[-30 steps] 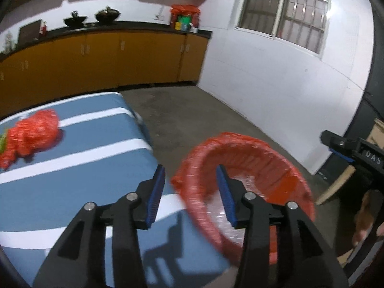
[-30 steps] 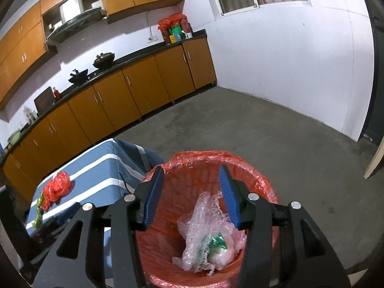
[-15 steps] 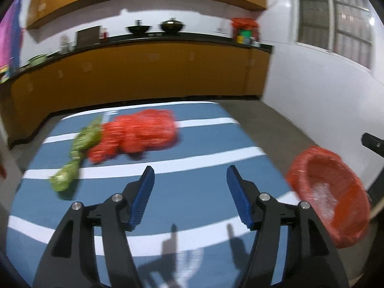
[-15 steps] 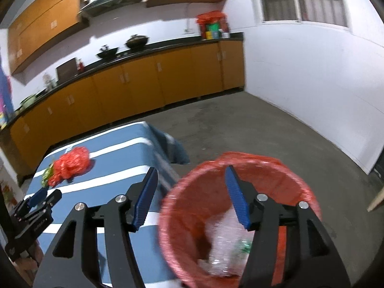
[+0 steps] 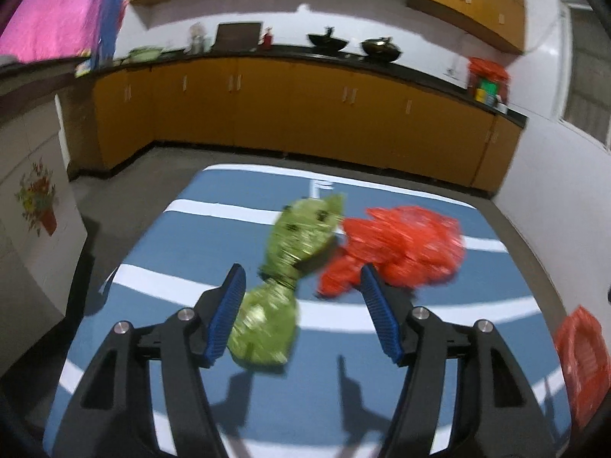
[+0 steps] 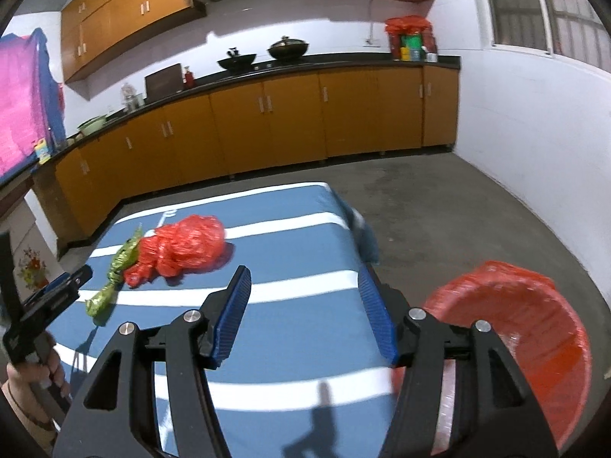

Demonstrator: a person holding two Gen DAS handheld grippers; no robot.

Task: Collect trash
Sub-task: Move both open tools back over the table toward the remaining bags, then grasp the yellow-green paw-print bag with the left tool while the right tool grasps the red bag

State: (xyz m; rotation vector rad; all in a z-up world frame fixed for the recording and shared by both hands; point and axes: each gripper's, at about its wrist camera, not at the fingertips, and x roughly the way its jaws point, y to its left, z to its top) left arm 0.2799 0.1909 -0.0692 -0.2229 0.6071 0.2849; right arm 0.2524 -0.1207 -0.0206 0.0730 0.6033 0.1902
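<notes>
Two grippers are hanging over a blue tablecloth with white stripes (image 6: 290, 229), and both have swung away from the bin since a second ago, when each was looking down into it. The left gripper (image 5: 299, 294), which was then framing the bin's rim, is now facing the trash on the cloth, with its jaws standing apart and nothing pressed between the blue ribbed pads; they widened over the last second. The right gripper (image 6: 303, 297) is sitting above bare striped cloth, its jaws likewise apart and empty after opening wider. A crumpled green plastic wrapper twisted at its middle (image 5: 284, 290) is lying on the cloth, its lower bulge showing just beside the left gripper's left pad, though whether they are touching is unclear through the blur. A crumpled red plastic bag (image 5: 397, 252) is lying against the wrapper's upper end. A round bin lined with a red plastic bag (image 6: 534, 328) is standing on the grey floor off the table's right side; in the right wrist view something pale and clear is showing at its bottom behind the gripper's finger, too hidden to identify. A person's hand (image 6: 26, 378) is holding the left gripper's handle.
</notes>
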